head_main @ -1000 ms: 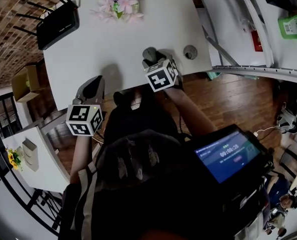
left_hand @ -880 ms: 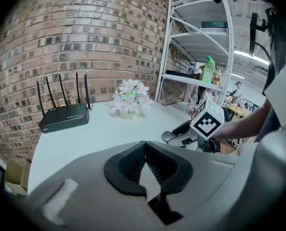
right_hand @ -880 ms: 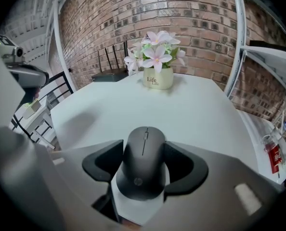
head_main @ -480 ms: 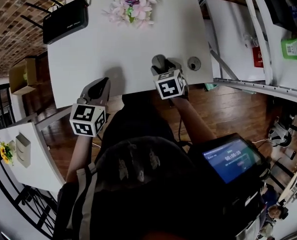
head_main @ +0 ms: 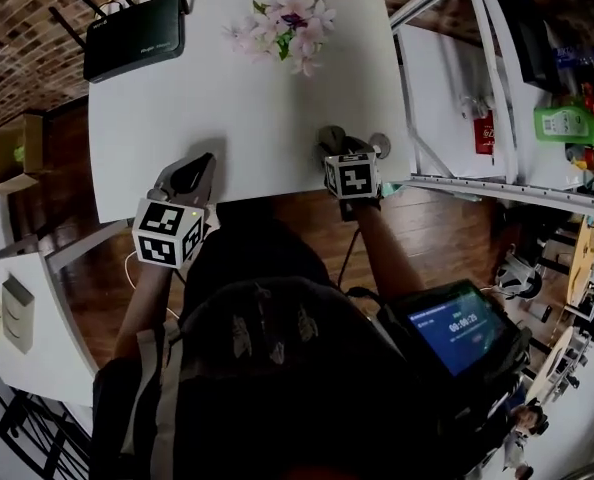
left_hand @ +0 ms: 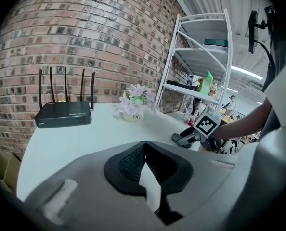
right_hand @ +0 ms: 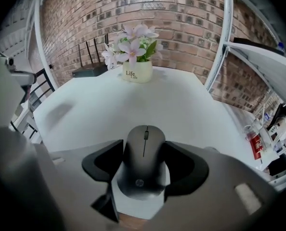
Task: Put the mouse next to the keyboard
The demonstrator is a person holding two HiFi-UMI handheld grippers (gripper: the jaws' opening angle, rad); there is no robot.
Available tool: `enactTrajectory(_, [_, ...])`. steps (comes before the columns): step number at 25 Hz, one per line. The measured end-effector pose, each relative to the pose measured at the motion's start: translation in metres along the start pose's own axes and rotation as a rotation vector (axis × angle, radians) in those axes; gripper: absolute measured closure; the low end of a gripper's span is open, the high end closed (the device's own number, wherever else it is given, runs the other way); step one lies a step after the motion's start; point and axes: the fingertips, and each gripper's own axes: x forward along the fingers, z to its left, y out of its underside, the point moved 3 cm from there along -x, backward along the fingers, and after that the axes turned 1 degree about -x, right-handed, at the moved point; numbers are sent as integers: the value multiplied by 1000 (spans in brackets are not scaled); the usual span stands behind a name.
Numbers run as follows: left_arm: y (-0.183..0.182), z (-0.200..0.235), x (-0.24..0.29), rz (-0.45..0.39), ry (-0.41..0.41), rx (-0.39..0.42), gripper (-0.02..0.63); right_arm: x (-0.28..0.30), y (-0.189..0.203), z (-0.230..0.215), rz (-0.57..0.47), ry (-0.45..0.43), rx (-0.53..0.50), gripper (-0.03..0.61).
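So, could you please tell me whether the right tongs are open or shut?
Shut: the right tongs press both sides of the dark grey oval mouse.

Dark grey mouse (right_hand: pixel 144 170), gripped
Scroll wheel toward 12 o'clock, flanks clamped by the right gripper (right_hand: pixel 144 155), over the white table's (head_main: pixel 257 118) 5 o'clock edge.

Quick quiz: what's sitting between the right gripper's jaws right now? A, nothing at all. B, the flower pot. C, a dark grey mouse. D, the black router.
C: in the right gripper view the mouse sits in the right gripper, with the jaws against both of its sides.
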Motion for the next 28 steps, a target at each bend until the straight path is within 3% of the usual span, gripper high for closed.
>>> enactTrajectory(7, [-1, 28, -14, -32, -1, -47, 611, -1, -3, -2, 75, 16, 41, 259])
enactTrajectory(12, [-4, 25, -18, -42, -21, -40, 611, -3, -2, -3, 47, 52, 30, 296])
enactTrajectory(17, [-8, 11, -9, -32, -37, -24, 611, -8, 4, -6, 36, 54, 37, 298])
enactTrajectory(28, [-23, -44, 28, 8, -32, 44, 611, -8, 20, -19, -20, -51, -14, 298])
